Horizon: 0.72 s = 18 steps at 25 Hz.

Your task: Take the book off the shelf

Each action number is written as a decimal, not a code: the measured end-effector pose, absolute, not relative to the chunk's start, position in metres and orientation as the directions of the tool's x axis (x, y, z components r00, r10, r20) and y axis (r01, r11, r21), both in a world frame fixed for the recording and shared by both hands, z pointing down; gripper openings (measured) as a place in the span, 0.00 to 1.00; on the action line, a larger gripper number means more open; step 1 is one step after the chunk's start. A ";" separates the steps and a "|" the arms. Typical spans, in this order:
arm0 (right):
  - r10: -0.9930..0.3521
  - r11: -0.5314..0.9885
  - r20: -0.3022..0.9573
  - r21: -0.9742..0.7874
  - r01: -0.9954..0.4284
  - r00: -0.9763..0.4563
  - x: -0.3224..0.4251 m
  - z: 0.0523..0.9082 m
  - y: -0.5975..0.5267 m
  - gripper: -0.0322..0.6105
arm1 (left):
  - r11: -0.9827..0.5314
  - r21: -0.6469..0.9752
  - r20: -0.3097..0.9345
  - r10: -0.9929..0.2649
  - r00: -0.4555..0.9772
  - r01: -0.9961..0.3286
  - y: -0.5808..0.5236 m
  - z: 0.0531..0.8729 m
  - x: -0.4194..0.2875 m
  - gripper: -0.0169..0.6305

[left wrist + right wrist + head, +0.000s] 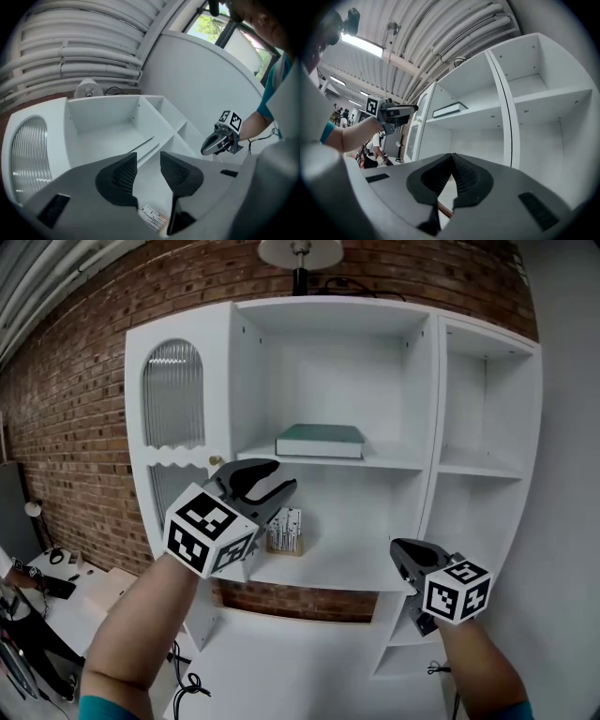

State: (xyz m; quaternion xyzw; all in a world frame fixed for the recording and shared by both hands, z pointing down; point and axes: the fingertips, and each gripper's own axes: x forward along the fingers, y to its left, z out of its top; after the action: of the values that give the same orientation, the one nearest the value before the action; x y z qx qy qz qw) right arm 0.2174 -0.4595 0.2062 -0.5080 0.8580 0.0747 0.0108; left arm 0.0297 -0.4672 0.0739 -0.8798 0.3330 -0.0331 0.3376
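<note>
Teal book (320, 440), white page edges, lies flat at the white cabinet's (427, 409) middle-shelf front edge. Small printed box (284, 532) sits on the shelf below. Left gripper (279, 476) released, empty; right gripper (397, 547) clenched, empty.

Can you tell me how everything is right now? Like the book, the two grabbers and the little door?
book: lying flat on the upper shelf, nothing touching it.
left gripper: open, nothing between its jaws.
right gripper: shut, empty.
glass door: closed.
small box: standing upright on the lower shelf.
</note>
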 end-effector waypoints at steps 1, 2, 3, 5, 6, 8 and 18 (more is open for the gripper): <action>-0.872 0.466 -0.101 0.125 -0.876 -0.479 0.217 0.197 -0.459 0.08 | -0.531 -0.644 -0.155 -0.614 0.774 -0.550 -0.469 0.069 0.036 0.26; -0.874 0.460 -0.106 0.132 -0.878 -0.474 0.218 0.189 -0.458 0.08 | -0.511 -0.671 -0.144 -0.621 0.770 -0.538 -0.472 0.065 0.042 0.27; -0.876 0.454 -0.110 0.137 -0.880 -0.469 0.218 0.180 -0.459 0.08 | -0.492 -0.695 -0.132 -0.629 0.766 -0.524 -0.475 0.061 0.047 0.29; -0.881 0.442 -0.115 0.150 -0.884 -0.460 0.219 0.164 -0.460 0.08 | -0.460 -0.736 -0.105 -0.646 0.756 -0.496 -0.483 0.055 0.056 0.34; -0.883 0.436 -0.117 0.156 -0.886 -0.455 0.220 0.156 -0.460 0.08 | -0.446 -0.755 -0.092 -0.655 0.750 -0.481 -0.487 0.052 0.060 0.35; -0.886 0.427 -0.120 0.164 -0.889 -0.448 0.223 0.141 -0.462 0.08 | -0.414 -0.795 -0.058 -0.677 0.734 -0.444 -0.496 0.048 0.068 0.39; -0.908 0.376 -0.110 0.213 -0.902 -0.405 0.246 0.115 -0.461 0.08 | -0.292 -0.950 0.180 -0.797 0.576 -0.108 -0.554 0.057 0.113 0.53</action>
State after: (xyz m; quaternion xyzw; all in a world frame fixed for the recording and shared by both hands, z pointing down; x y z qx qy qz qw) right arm 0.2456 -0.4609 0.1151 -0.5455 0.8294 0.1202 -0.0128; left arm 0.1130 -0.5540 0.0566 -0.7285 0.3106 -0.3398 0.5074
